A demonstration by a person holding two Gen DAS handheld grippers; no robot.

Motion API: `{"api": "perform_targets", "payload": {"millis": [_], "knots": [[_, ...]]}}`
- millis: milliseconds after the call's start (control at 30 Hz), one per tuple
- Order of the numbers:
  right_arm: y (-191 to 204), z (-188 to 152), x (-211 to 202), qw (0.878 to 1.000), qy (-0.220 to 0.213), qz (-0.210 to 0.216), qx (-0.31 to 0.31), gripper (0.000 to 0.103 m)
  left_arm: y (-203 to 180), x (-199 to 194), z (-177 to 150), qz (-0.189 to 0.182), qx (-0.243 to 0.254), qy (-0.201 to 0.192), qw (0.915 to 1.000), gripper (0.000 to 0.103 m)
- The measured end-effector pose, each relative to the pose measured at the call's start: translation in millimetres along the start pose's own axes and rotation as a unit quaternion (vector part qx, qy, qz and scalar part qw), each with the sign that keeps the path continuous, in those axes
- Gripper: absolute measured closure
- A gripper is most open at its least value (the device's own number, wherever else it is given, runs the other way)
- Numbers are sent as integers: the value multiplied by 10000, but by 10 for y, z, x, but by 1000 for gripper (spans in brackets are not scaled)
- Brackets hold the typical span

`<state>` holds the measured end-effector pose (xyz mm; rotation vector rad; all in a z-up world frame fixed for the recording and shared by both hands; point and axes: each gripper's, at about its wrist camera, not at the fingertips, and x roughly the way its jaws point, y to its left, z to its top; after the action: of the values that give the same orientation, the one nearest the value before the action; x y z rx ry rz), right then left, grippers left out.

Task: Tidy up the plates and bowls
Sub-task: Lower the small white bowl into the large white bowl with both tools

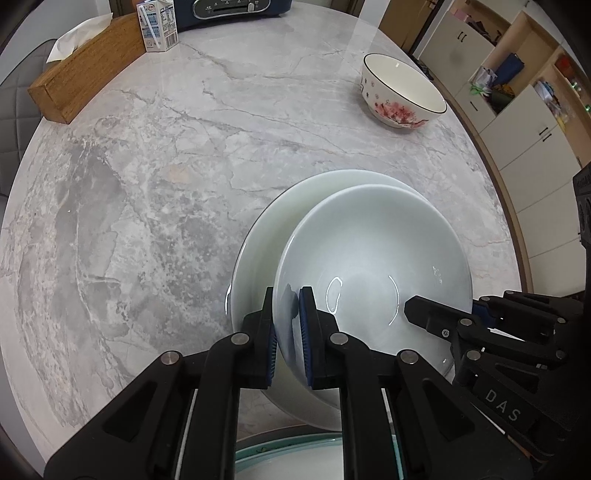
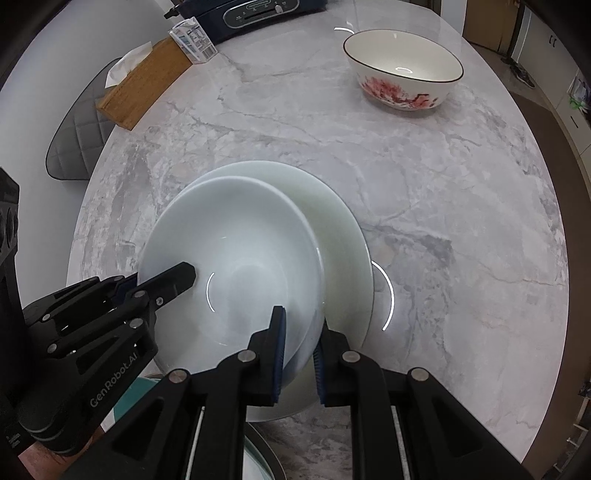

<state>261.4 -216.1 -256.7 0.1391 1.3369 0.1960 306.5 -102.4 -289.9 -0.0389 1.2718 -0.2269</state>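
Nearest the lens in each wrist view we see a tool clamped on the rim of the same white bowl [image 1: 373, 258]: the left tool [image 1: 288, 332] pinches the rim on one side, its blue pads drawn almost together with only the thin wall between them, and the right tool [image 2: 299, 343] does likewise on the opposite side. We read the two-sided grip as a way to keep a wide, smooth, shallow vessel level, since a single pinch on one edge would let it tip. Both tools point steeply downward, so each pair of pads straddles the rim, one pad inside the bowl and one outside. The bowl sits above and overlaps a larger white plate [image 1: 280, 221] that lies on the marble worktop [image 1: 147, 184]; whether the bowl's base already touches the plate we cannot tell. It is off-centre on the plate, nearer the plate's near edge. We judge that the bowl is being nested on the plate to form one stack. A flowered bowl [image 1: 402, 92] stands well apart at the far side, probably still to be gathered. A glass-rimmed dish [image 1: 314, 450] shows partly below the tools. Far off stand a wooden tissue box [image 1: 85, 70], a milk carton [image 1: 157, 24] and a dark appliance [image 1: 229, 11], clear of the work.
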Motion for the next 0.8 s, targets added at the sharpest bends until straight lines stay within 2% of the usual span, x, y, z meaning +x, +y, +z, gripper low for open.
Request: {"api": "perform_targets", "payload": {"millis": [233, 800], "knots": [[36, 63, 49, 9997, 22, -213, -145, 87, 5, 27, 52, -30, -27, 27, 10000, 93], [45, 83, 79, 9998, 63, -174, -101, 82, 23, 11, 42, -162, -41, 37, 9999, 89]]}}
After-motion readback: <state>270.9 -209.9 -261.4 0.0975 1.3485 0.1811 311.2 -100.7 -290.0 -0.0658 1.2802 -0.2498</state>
